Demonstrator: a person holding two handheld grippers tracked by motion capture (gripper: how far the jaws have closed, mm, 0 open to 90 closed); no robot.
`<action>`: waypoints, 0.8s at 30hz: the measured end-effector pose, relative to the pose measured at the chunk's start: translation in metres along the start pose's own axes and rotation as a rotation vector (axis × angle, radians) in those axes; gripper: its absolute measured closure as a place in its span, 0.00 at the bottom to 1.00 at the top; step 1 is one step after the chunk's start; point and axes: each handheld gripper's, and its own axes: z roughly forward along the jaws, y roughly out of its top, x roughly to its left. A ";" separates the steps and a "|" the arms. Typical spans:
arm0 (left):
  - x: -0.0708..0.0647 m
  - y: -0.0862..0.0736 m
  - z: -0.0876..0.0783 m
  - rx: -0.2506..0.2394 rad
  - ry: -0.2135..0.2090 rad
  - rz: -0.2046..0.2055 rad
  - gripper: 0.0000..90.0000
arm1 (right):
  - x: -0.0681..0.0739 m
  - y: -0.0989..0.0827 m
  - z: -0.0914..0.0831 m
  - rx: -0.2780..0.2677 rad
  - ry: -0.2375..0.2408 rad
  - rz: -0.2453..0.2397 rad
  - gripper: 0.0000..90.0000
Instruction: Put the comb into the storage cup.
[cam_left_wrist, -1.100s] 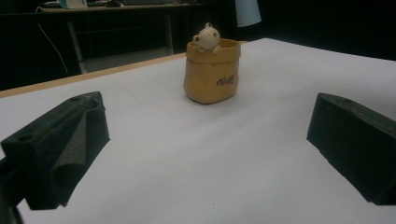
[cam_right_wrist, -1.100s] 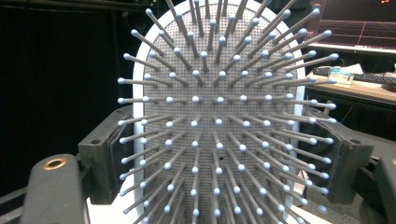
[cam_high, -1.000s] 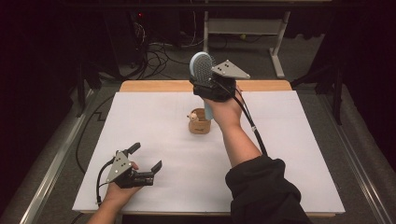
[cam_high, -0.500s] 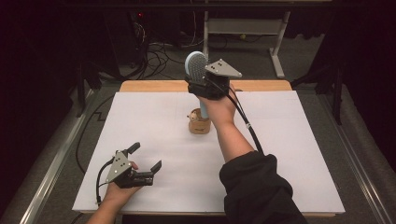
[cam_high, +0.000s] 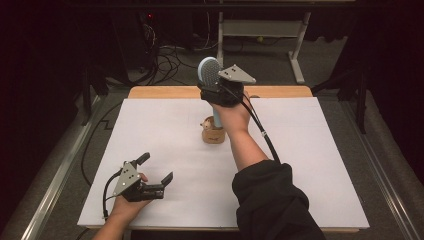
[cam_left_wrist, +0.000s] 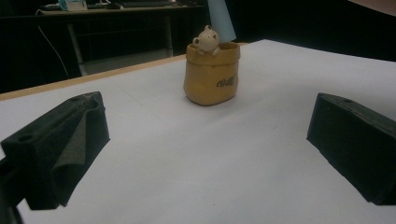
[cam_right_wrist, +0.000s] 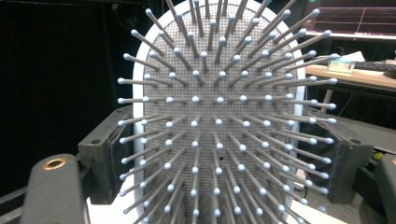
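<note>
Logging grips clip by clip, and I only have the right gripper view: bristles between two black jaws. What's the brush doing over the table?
Observer: The right gripper holds the hairbrush by its head, upright, handle down.
Operator: Down toward what?
Observer: The handle end sits in the mouth of a yellow pot with a bear figure on its rim.
Operator: And the other hand?
Observer: The left gripper rests open and empty on the table, near left.

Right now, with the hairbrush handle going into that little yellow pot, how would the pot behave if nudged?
The yellow pot is short with a broad base, so a light nudge would probably slide it on the smooth white table. The tall hairbrush in the right claw could lever it over. It looks ceramic, so possibly fragile.
</note>
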 end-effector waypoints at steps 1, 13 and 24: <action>0.000 0.000 0.000 0.000 0.000 0.001 0.00 | 0.000 -0.001 0.000 -0.002 0.001 -0.003 0.23; -0.003 0.001 -0.001 -0.006 0.007 -0.026 0.00 | 0.001 -0.009 0.010 0.006 -0.009 0.013 0.23; -0.001 0.001 -0.001 -0.002 0.003 -0.009 0.00 | 0.003 -0.018 0.016 0.032 -0.013 0.007 0.23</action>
